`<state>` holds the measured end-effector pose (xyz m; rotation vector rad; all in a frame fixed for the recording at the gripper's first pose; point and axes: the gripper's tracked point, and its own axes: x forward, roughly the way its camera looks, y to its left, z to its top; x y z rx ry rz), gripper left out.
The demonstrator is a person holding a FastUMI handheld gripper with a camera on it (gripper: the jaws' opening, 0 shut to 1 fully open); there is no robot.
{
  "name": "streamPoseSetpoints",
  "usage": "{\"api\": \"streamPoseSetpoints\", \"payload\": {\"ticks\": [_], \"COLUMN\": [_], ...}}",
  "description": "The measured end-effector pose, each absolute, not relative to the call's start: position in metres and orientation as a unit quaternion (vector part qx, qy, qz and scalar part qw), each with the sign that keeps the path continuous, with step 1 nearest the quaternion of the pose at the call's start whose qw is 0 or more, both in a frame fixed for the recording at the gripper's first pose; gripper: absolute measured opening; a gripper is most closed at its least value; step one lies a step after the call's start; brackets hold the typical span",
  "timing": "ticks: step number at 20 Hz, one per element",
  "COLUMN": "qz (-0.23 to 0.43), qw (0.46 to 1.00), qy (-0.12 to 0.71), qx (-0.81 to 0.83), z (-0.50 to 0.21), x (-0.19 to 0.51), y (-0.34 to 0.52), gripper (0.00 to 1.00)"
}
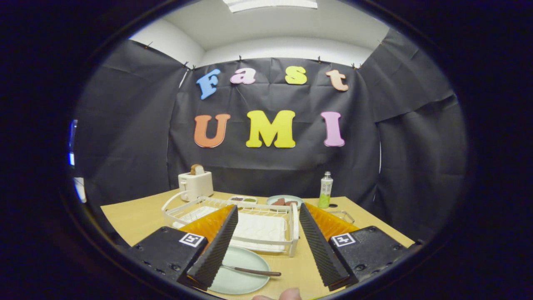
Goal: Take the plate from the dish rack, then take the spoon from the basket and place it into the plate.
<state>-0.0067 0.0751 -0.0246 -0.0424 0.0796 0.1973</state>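
We hold the gripper open, fingers wide apart and empty — one pale green plate lies on the wooden table between them, partly hidden by the left finger. One spoon rests on it. Beyond stands one white dish rack; the basket is hard to make out.

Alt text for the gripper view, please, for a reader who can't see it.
The tool is open and empty above a wooden table, where a spoon lies in a pale green plate in front of a white dish rack. Beyond stand a toaster and a bottle.
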Motion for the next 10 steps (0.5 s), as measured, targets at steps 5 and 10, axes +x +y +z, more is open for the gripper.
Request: {"api": "streamPoseSetpoints", "payload": {"ticks": [5,10], "qz": [0.096,0.087], "qw": [0.995,0.995], "qy": [0.009,-0.009], "qx": [-0.041,-0.050], "z": [-0.020,-0.019], "x": [-0.034,-0.061], "y": [0.048,0.012], "gripper": [0.96,0.96]}}
